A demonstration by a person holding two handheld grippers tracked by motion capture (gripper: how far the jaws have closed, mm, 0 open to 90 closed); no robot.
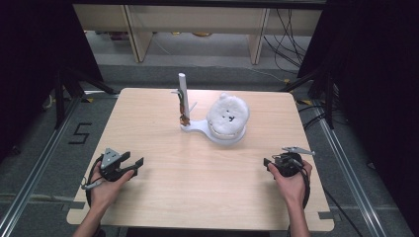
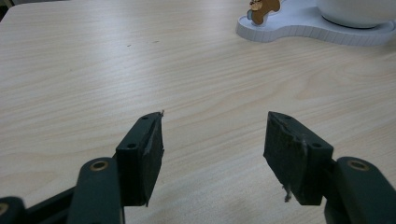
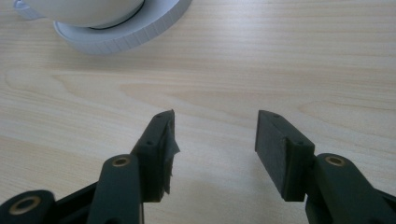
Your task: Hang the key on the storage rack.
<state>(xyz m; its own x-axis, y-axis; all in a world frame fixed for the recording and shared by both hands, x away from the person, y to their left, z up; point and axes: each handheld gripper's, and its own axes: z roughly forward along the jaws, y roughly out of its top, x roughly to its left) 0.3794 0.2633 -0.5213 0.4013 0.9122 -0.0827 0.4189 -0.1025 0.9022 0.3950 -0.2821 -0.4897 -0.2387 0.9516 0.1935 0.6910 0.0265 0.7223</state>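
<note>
Pale wooden tabletop (image 1: 197, 163) is carrying a white stand (image 1: 210, 129) with a plush toy (image 1: 227, 116) at centre, well apart from both grippers — left gripper (image 1: 139, 163), right gripper (image 1: 267, 163), fingers spread, gripping nothing. Risk: a careless reach is likely tipping the stand's upright post (image 1: 182, 94).

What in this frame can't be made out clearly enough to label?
- White fluffy thing on the white stand: too small in the high view to identify; both gripper views cut it off at the top edge.
- Small brown figure at the post's foot: cut off by the top edge in the left gripper view, tiny in the high view.
- Right gripper: jaws partly hidden by the hand in the high view.
</note>
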